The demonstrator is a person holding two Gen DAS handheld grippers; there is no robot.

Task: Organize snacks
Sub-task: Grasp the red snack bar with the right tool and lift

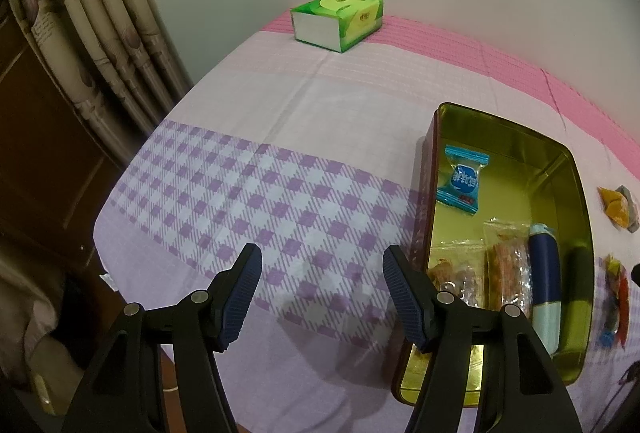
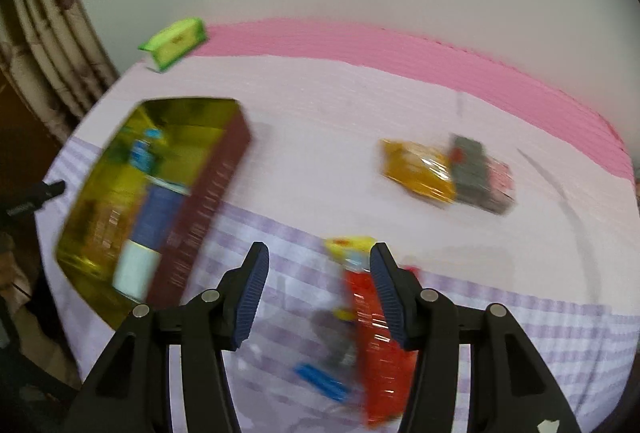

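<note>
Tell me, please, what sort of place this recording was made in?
Probably a room in a home: a checked cloth covers the table, patterned curtains hang beside it, and a green tissue box sits near the plain wall.

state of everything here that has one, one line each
tin: open, no lid, partly filled with snacks
blue packet: in the tin, sealed
tissue box: shut, at the far edge
red packet: loose on the cloth, outside the tin
left gripper: jaws open, empty
right gripper: jaws open, holding nothing
</note>
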